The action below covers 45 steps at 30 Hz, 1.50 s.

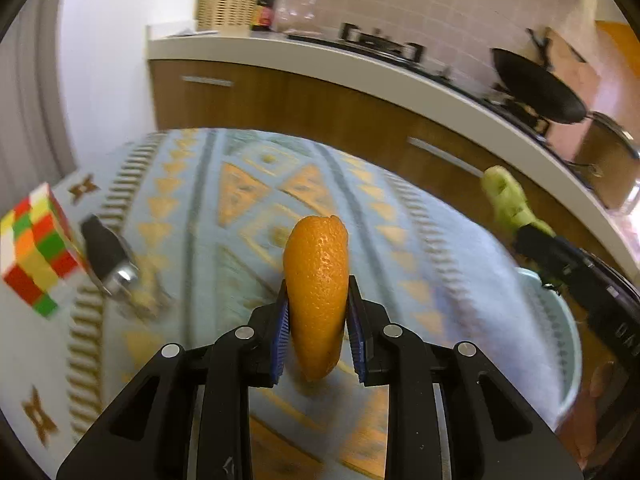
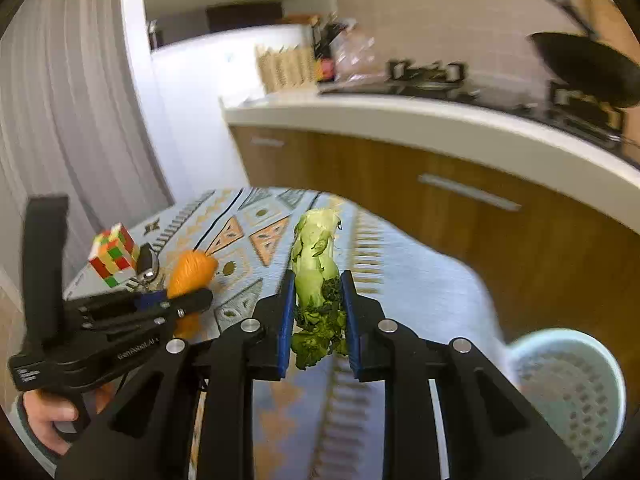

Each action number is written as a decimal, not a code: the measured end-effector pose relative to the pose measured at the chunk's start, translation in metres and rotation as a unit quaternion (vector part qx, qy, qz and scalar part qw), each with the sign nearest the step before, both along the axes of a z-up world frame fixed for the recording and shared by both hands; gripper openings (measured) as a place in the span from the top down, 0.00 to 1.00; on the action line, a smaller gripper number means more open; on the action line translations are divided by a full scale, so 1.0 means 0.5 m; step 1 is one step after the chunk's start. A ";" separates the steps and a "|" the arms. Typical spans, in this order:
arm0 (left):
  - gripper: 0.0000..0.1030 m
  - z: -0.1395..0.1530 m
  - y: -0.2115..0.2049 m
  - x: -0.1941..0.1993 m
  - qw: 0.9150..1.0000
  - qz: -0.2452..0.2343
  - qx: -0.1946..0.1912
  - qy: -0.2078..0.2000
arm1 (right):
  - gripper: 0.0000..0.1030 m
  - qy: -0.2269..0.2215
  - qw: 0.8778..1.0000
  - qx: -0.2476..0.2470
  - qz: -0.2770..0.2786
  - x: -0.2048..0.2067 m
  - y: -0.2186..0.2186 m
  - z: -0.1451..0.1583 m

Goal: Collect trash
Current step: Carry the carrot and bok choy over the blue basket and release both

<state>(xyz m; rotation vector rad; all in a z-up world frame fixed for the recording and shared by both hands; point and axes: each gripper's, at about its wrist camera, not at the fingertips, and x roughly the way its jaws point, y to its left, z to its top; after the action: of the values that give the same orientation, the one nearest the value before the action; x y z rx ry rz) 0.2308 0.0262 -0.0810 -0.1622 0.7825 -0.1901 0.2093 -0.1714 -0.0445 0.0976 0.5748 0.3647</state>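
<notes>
Your left gripper (image 1: 318, 320) holds an orange peel (image 1: 316, 296) between its blue pads (image 1: 281, 332), closed on the lower half, so the peel stands upright above the table (image 1: 224, 184). Its skin is bright orange and dimpled, curved like a boat. Your right gripper (image 2: 318, 316) is closed on a vegetable scrap (image 2: 316, 276): a pale green stalk pointing away from you, with dark wilted leaves hanging between the pads. Both pieces are lifted over the patterned cloth, not lying on it.

You have a light blue basket (image 2: 568, 392) with a perforated bottom at the right edge of the table, lower than the cloth. I cannot tell if something is inside.

On the left side you see a colour cube (image 1: 34, 252) and just beside it a black and silver key fob (image 1: 108, 260), both on the cloth. Behind the table runs a counter (image 1: 360, 64) with a stove (image 1: 384, 46) and a black wok (image 1: 536, 88).
</notes>
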 end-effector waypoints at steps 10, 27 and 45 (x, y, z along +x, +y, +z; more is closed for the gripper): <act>0.77 0.080 -0.196 -0.083 0.993 -0.111 -0.019 -0.040 | 0.81 -0.027 0.994 0.010 -0.106 -0.151 -0.206 0.055; 0.76 0.061 -0.423 -0.118 0.973 -0.228 -0.030 -0.010 | 0.81 0.071 0.974 0.012 -0.216 -0.238 -0.402 -0.042; 0.33 0.058 -0.365 -0.122 0.980 -0.190 -0.042 -0.025 | 0.48 0.107 0.967 0.042 -0.229 -0.222 -0.421 -0.068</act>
<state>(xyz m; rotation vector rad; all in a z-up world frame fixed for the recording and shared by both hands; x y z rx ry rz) 0.1699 -0.1563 -0.0519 -0.0858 0.7503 -0.5884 0.0981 -0.3820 -0.0787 0.3484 0.7287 -0.0735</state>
